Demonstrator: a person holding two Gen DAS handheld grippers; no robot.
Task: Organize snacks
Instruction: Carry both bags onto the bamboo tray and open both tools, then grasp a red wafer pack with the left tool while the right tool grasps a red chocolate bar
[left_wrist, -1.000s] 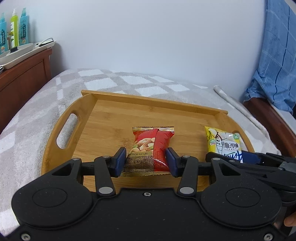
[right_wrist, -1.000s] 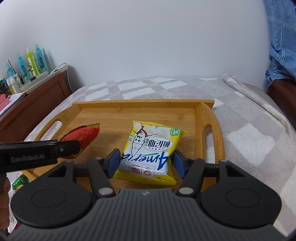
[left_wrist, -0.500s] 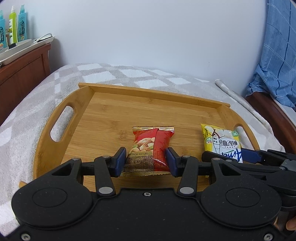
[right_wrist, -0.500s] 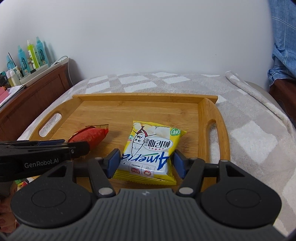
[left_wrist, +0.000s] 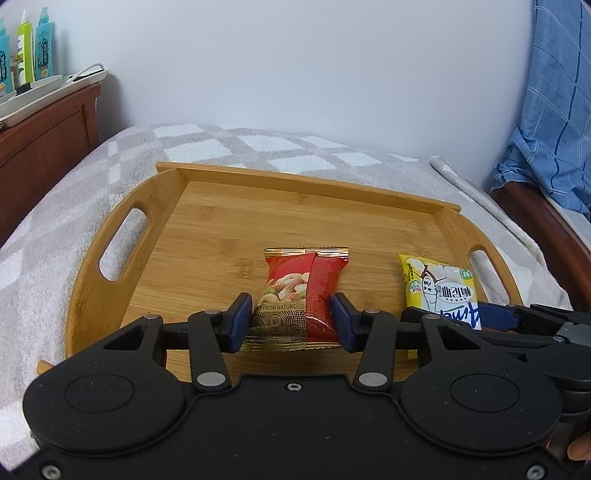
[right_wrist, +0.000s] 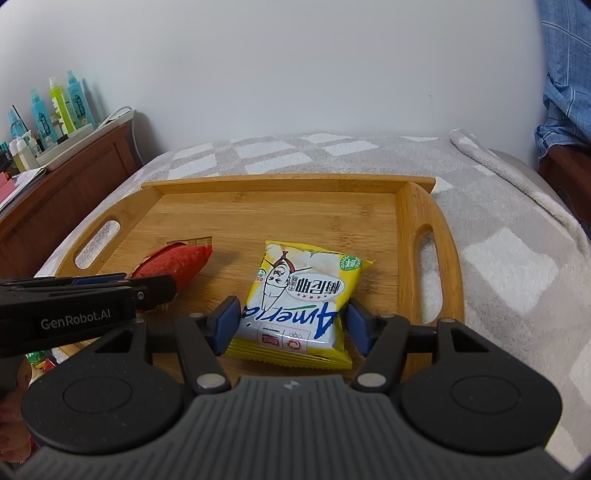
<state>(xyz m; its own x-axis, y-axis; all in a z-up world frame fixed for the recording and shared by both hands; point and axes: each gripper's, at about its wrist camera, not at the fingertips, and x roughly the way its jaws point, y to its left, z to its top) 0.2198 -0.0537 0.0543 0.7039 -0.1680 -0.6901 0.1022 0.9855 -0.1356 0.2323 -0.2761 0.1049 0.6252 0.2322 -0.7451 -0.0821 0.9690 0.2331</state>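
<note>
Gripping two snack packets at once, we have both grippers over the wooden tray (left_wrist: 122, 306). Our left gripper (left_wrist: 291, 325) has its blue pads (left_wrist: 240, 321) pressed against the sides of the red nut packet (left_wrist: 303, 291), clamped on its near end; the packet's gold-trimmed far end points away from us, above the tray floor, whether it touches the wood we cannot tell. Our right gripper (right_wrist: 291, 325) is closed on the yellow chip packet (right_wrist: 303, 291), pads (right_wrist: 225, 321) squeezing both lower edges, blue lettering upside down from our side. From the left wrist view the yellow packet sits just to the right of the left gripper, with the right gripper's black fingers crossing its lower part. From the right wrist view the left gripper's body with the GenRobot.AI label comes in from the left, the red packet sticking out ahead of it. Both packets are over the near half of the tray, side by side, apart from each other. The tray's right handle slot (right_wrist: 428, 273) is just right of the right gripper, the left slot (left_wrist: 123, 243) ahead-left of the left gripper. The tray rests on a grey-and-white checked blanket (right_wrist: 509, 266). Far left past the left gripper, a wooden cabinet (left_wrist: 48, 147) carries a white tray with bottles (left_wrist: 35, 55). Far right, blue checked cloth (left_wrist: 554, 110) hangs.
</note>
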